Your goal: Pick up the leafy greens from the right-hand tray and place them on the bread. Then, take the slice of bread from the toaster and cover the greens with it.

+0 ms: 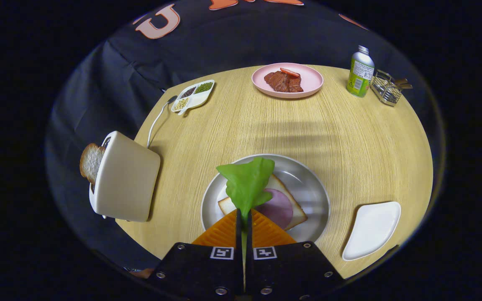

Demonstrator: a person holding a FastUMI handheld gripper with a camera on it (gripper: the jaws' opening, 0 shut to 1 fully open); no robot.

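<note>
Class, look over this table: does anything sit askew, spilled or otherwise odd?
Nothing is spilled or broken. The gripper is shut on the leafy green, held over the bread and its ham slice on the plate. Toaster stands upright.

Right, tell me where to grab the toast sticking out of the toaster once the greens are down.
Grip the toast by its exposed rounded top edge, coming straight in line with the toaster slot, jaws across its two flat faces. Only that crust end stands clear of the slot. For now the gripper is shut on the lettuce over the bread.
</note>
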